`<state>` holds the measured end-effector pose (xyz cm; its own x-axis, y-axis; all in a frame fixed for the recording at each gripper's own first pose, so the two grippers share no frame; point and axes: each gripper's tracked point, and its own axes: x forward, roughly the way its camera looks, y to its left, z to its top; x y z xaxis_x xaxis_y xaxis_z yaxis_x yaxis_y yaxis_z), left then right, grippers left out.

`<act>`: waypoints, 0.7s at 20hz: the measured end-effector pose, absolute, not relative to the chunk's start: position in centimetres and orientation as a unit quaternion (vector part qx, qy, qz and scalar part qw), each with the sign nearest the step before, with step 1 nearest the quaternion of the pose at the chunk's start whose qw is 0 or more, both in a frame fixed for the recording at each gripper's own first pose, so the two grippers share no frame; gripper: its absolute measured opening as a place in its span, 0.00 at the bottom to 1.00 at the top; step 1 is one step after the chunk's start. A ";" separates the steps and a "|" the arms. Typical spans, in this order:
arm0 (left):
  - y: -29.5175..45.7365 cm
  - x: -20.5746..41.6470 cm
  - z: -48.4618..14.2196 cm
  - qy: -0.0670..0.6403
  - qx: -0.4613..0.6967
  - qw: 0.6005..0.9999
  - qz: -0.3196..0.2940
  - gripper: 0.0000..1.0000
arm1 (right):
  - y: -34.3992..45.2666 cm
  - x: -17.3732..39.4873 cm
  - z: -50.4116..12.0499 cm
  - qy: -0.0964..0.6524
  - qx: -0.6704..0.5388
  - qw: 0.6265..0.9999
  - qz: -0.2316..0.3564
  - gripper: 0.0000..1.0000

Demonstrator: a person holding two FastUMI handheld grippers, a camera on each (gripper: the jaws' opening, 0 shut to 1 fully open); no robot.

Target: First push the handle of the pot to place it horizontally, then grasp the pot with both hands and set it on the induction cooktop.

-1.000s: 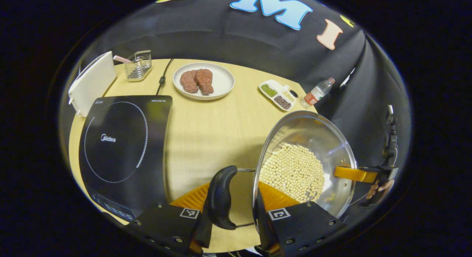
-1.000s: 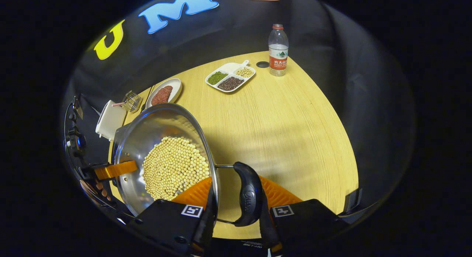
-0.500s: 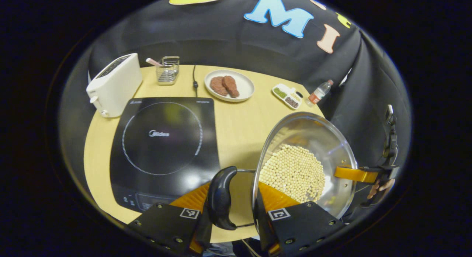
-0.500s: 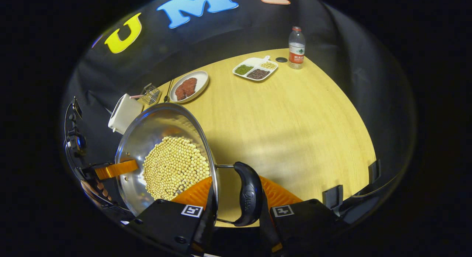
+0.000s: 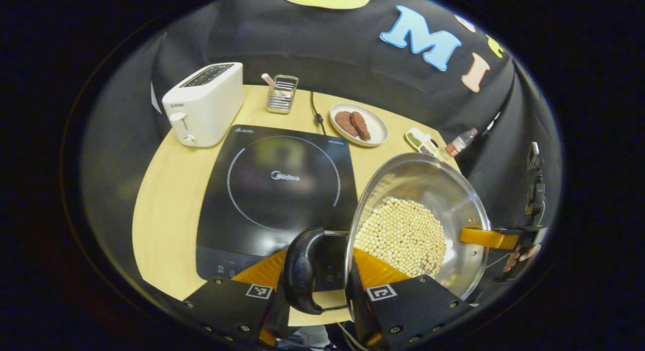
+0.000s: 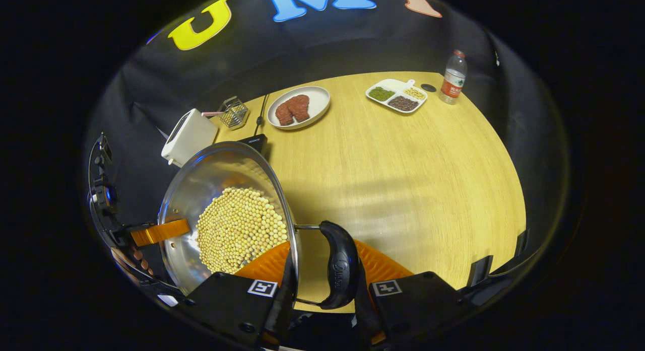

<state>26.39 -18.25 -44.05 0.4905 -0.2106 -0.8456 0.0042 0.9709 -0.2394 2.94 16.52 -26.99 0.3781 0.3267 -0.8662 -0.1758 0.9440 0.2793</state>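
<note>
Carried leftward, pot [image 5: 418, 225] (both grippers clamp its side handles) now overlaps the induction cooktop [image 5: 277, 185].

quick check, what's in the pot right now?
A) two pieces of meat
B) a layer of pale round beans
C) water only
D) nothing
B. In the left gripper view the steel pot holds a bed of pale round beans across its bottom; the right gripper view shows the same beans. The meat lies on a separate plate at the back of the table.
</note>
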 end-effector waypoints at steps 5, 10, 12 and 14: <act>-18.3 25.9 -43.8 0.501 -0.093 0.859 -0.047 0.53 | 20.9 4.4 -27.5 0.540 0.077 0.823 0.161 0.51; -18.4 25.7 -43.7 0.500 -0.093 0.860 -0.035 0.48 | 25.5 6.2 -28.3 0.534 0.079 0.824 0.172 0.51; -18.2 25.4 -43.9 0.501 -0.094 0.860 -0.033 0.52 | 26.7 7.1 -28.3 0.530 0.075 0.826 0.176 0.53; -18.2 25.2 -44.0 0.500 -0.098 0.860 -0.031 0.52 | 27.8 7.8 -28.3 0.529 0.073 0.826 0.178 0.50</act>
